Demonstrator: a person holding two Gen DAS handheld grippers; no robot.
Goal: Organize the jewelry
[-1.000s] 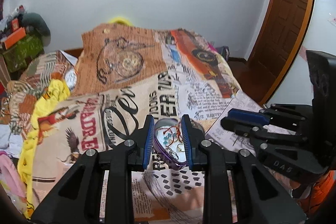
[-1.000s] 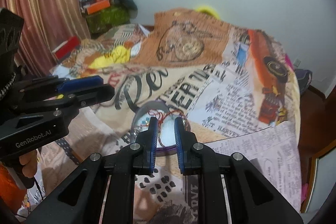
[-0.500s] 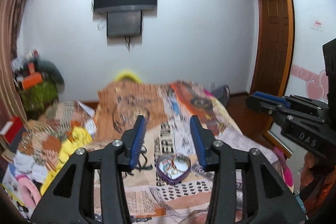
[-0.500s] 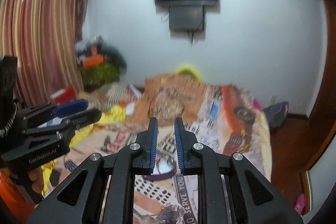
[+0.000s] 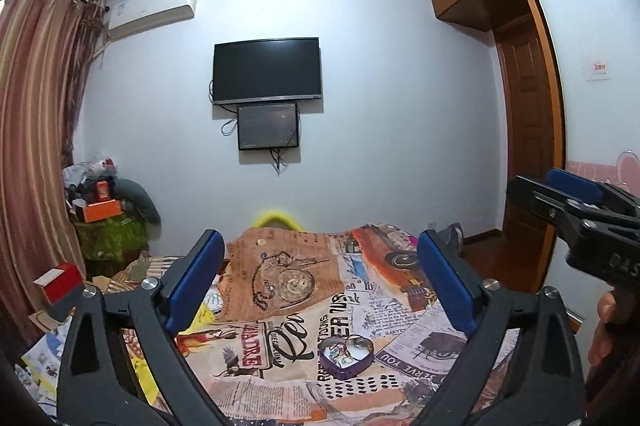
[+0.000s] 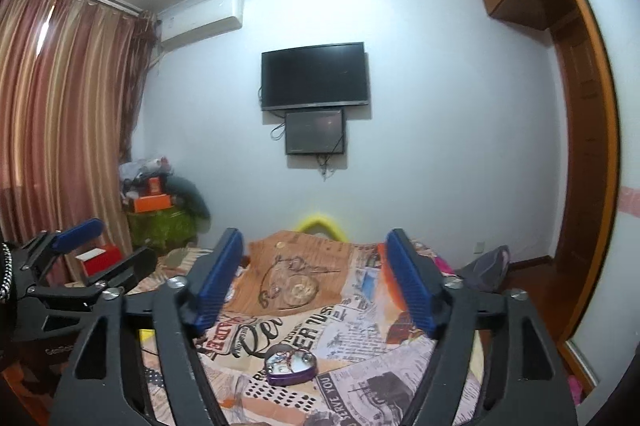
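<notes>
A little purple heart-shaped tin (image 5: 346, 356) sits open on the bed (image 5: 280, 290), on a cover printed with newspaper words and a big pocket watch. Inside the tin lies a small tangle of jewelry (image 6: 289, 357): rings and a red string piece. The left claw (image 5: 320, 290) has just been opening and stands wide with nothing in it. The right claw (image 6: 316, 286) has just been opening too, wide and empty. Both point level across the bed, above the tin.

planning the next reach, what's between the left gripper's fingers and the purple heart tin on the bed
Only printed bedspread lies between the open, empty left gripper and the purple heart tin of jewelry; nothing blocks the way in the left wrist view.
</notes>
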